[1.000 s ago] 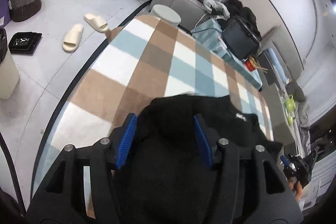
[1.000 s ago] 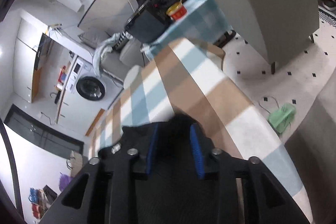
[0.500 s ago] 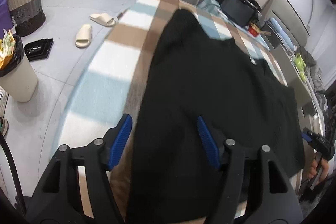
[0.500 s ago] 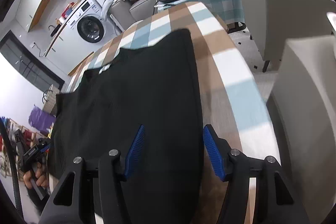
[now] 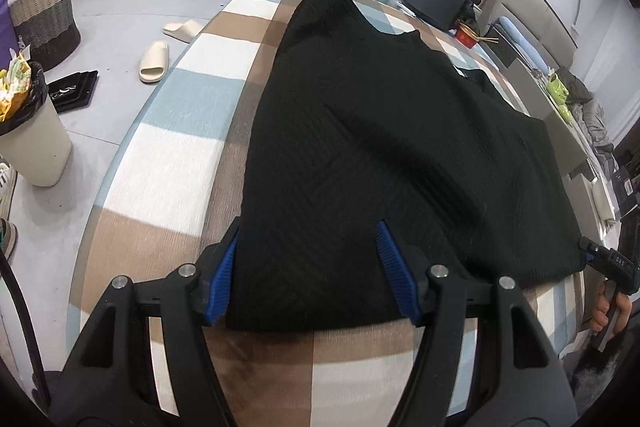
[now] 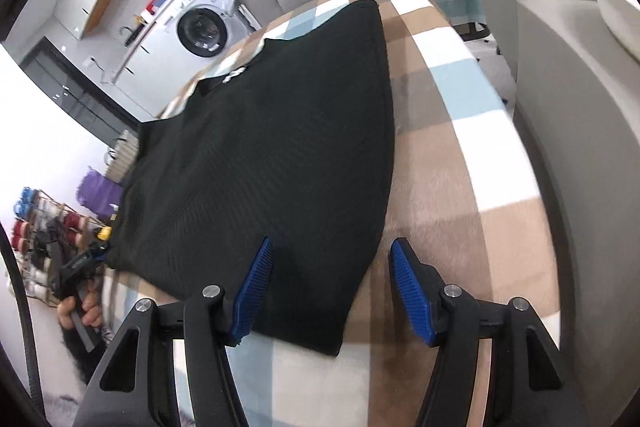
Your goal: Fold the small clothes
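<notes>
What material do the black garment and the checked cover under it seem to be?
The black garment looks like a matte knit, perhaps cotton or wool: fine ribs run across it in changing directions. The checked cover looks like soft woven or brushed cloth, with a fine streaky grain and no shine.

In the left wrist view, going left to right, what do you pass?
White bin with black liner → cream foam slipper → black knit garment → red paper bowl → right gripper

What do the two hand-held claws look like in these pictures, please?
Both the left claw and right claw have black plastic frames with triangular cut-outs, silver round bolts, and ribbed blue pads on the fingers. A black cable runs beside the right one.
</notes>
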Demonstrator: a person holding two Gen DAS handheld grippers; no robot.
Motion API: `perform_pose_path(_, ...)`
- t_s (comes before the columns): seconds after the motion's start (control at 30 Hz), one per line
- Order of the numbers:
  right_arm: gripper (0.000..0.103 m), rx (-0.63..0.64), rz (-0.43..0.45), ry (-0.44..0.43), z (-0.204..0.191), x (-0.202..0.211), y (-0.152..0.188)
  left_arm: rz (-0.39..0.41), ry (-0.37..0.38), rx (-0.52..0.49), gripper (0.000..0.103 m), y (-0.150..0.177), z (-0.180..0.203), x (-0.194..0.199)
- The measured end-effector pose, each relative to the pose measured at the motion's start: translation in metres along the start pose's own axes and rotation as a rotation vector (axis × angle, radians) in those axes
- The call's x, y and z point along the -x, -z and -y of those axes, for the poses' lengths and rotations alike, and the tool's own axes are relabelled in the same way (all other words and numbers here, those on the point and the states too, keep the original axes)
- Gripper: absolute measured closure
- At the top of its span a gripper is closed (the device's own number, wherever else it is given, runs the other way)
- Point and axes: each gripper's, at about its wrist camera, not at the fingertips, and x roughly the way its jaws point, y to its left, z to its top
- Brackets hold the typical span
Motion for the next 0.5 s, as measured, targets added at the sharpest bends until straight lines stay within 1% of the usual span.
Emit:
perform_pose_path(0.1, 0.041, 0.021, 0.004, -0.041, -0.008, 0.003, 0.005, -0.002, -0.006, 0.003, 0.041, 0.005, -0.001, 0.003)
perform_pose_path(0.13, 0.043, 0.04, 0.004, -0.04, -0.013, 0.003, 0.006, 0.002, -0.004, 0.0, 0.041, 0.007, -0.001, 0.005)
perform_pose_path(0.17, 0.054, 0.074, 0.011, -0.028, -0.019, 0.004, 0.007, 0.006, -0.006, -0.004, 0.041, 0.006, -0.001, 0.005)
perform_pose_path(0.2, 0.064, 0.106, 0.019, -0.011, -0.025, 0.004, 0.007, 0.011, -0.01, -0.011, 0.046, 0.008, -0.001, 0.007)
perform_pose_path(0.23, 0.078, 0.148, 0.035, 0.019, -0.031, 0.005, 0.007, 0.018, -0.013, -0.018, 0.061, 0.008, -0.002, 0.008)
perform_pose_path(0.27, 0.086, 0.183, 0.048, 0.028, -0.036, 0.006, 0.007, 0.029, -0.025, -0.027, 0.071, 0.01, -0.002, 0.01)
perform_pose_path(0.3, 0.091, 0.208, 0.06, 0.028, -0.041, 0.008, 0.007, 0.036, -0.042, -0.042, 0.085, 0.011, -0.001, 0.011)
perform_pose_path(0.33, 0.092, 0.231, 0.089, 0.042, -0.045, 0.012, 0.006, 0.047, -0.043, -0.051, 0.089, 0.012, -0.002, 0.013)
perform_pose_path(0.4, 0.093, 0.234, 0.142, 0.073, -0.047, 0.02, 0.0, 0.061, -0.024, -0.055, 0.093, 0.013, -0.003, 0.017)
perform_pose_path(0.47, 0.094, 0.199, 0.186, 0.097, -0.04, 0.026, -0.01, 0.066, -0.018, -0.068, 0.094, 0.015, -0.004, 0.022)
perform_pose_path(0.5, 0.094, 0.173, 0.191, 0.108, -0.033, 0.026, -0.014, 0.064, -0.012, -0.068, 0.094, 0.014, -0.005, 0.023)
